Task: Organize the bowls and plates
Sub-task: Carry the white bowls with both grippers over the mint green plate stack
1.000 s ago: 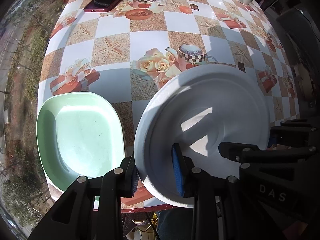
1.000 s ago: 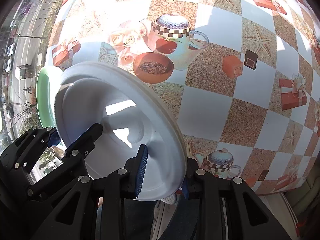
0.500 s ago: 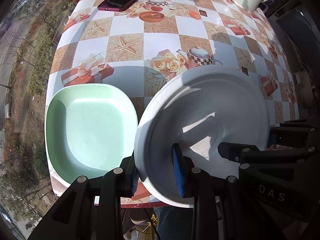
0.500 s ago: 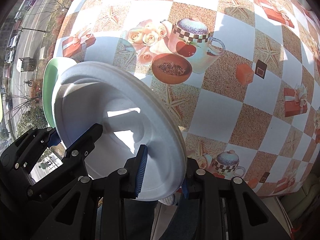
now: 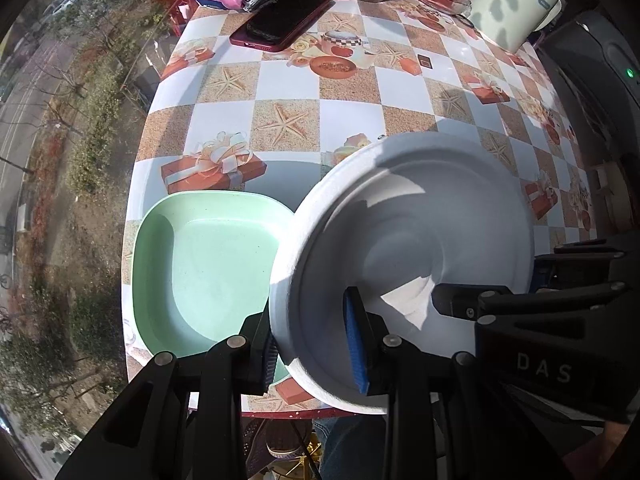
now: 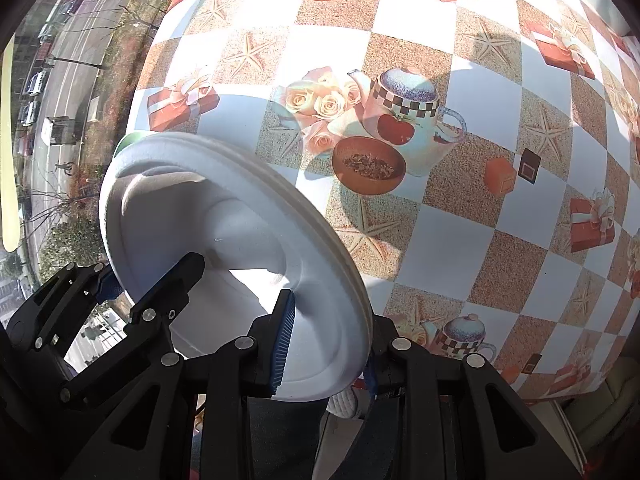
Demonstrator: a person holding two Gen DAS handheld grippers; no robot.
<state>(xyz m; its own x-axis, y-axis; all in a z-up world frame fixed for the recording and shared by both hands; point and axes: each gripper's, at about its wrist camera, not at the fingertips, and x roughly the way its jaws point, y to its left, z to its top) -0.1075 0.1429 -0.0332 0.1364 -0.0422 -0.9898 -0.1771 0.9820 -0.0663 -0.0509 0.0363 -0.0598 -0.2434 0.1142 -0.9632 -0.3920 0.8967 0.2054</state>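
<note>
White plate (image 5: 404, 236), raised higher than before above the table (image 5: 348, 92), is clamped by your left gripper (image 5: 312, 344) and your "DAS"-lettered right gripper (image 6: 326, 340), green plate (image 5: 208, 264) left of it.

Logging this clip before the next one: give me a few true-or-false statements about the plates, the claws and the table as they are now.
1. Both the left claw and the right claw grip the round white foam plate. True.
2. The pale green rounded-square plate is stacked on the white plate. False: it lies on the checkered patterned tablecloth, beside the white plate and partly under its edge.
3. A dark red phone lies at the table's far end. True.
4. The white plate holds food. False: it is empty.
</note>
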